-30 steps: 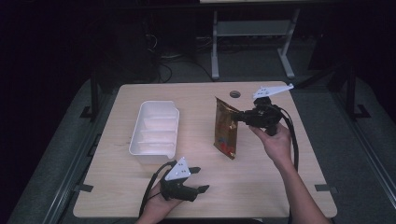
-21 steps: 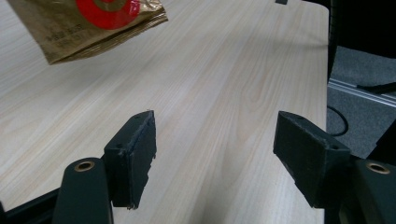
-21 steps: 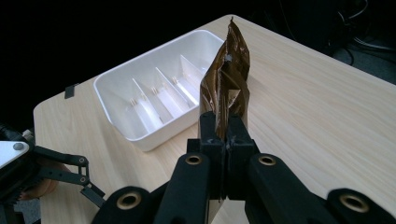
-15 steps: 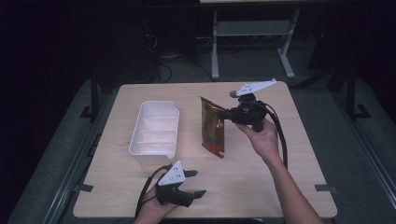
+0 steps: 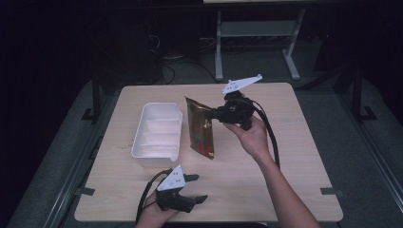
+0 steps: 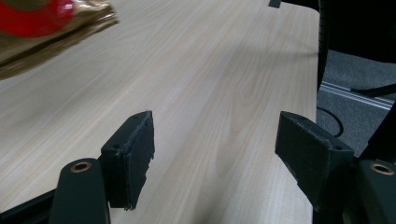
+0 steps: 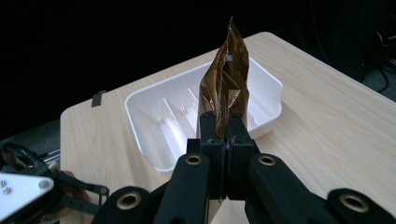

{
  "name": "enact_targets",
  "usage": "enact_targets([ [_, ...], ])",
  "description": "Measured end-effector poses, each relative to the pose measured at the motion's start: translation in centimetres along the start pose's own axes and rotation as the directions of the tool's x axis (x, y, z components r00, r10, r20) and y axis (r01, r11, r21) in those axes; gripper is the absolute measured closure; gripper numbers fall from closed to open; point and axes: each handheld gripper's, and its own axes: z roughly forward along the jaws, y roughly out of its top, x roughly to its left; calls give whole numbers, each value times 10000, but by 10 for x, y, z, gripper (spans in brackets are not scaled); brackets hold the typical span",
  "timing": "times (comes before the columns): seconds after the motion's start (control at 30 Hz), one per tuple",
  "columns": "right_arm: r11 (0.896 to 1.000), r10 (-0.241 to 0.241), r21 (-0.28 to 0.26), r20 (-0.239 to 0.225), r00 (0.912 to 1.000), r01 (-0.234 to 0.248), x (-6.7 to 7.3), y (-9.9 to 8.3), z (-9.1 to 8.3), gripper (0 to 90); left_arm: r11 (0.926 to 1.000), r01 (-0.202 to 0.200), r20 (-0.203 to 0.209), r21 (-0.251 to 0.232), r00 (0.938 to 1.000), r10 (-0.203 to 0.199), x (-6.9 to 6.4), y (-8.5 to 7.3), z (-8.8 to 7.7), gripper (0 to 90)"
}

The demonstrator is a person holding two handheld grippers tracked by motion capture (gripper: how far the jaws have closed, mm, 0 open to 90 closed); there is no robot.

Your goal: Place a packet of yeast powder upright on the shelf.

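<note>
Pinched at one edge by the right gripper [image 5: 215, 114], the brown foil pouch [image 5: 199, 128] hangs just right of the white tray [image 5: 157, 133] and could slip or catch its rim, while the left gripper [image 5: 197, 187], spread and empty, rests nearer the person.

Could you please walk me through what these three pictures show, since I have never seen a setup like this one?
No robot is here: a person holds a hand-operated gripper in each hand at a wooden table. The high view looks down from above. Each of the other two pictures comes from a camera riding on one gripper, looking along its black jaws. The right gripper is shut on a shiny brown snack bag and holds it above the table beside a white tray with dividers. The left gripper rests near the table's front edge; its jaws have just been opening, with nothing between them.
</note>
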Motion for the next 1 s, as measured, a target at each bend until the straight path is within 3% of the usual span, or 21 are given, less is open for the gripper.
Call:
enact_targets([
  [0.57, 9988, -490, -123, -629, 9968, 483, 18, 28, 30, 884, 9999, -90, 17, -62, 10000, 90, 0, -2, -1, 273],
  [1.0, 9982, -567, -234, -930, 9941, 548, 21, 40, 54, 884, 9999, -63, 25, -92, 10000, 63, 3, -4, -3, 272],
])
